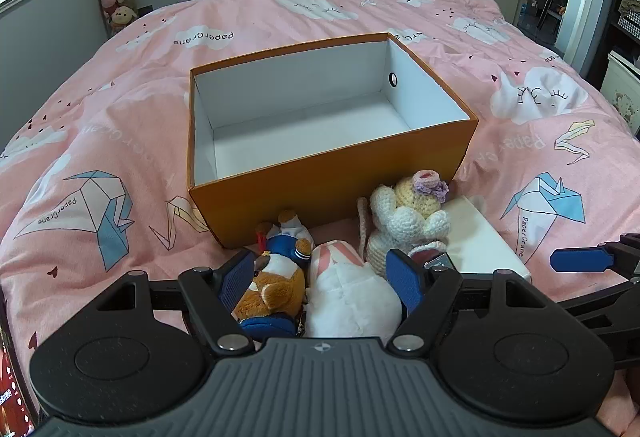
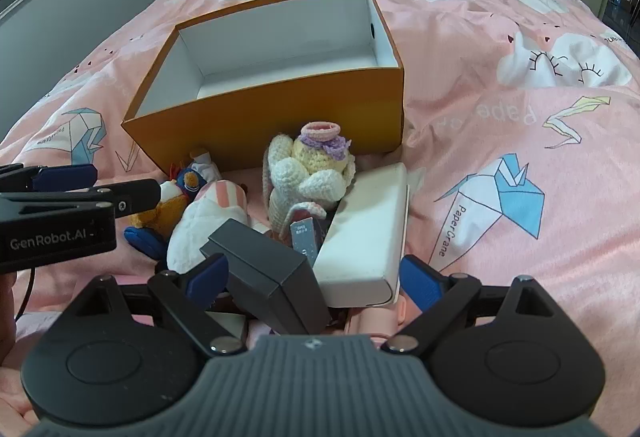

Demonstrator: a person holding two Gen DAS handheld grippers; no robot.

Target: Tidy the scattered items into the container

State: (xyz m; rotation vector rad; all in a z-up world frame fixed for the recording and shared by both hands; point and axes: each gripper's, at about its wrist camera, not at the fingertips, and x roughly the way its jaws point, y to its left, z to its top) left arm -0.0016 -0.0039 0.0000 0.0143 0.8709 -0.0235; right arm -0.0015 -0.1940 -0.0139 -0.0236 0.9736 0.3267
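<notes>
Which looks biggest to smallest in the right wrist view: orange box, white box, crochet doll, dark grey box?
1. orange box
2. white box
3. dark grey box and crochet doll: look alike; grey box is nearer the camera, so unranked.

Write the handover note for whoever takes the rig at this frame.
Left tool: open, fingers straddling the brown plush and white plush, not closed on either.
Right tool: open, over the dark grey box and white box.
Orange box: empty.
Done: nothing packed yet.
Left: both plush, the crochet doll, both small boxes, all piled against the orange box's near wall.
</notes>
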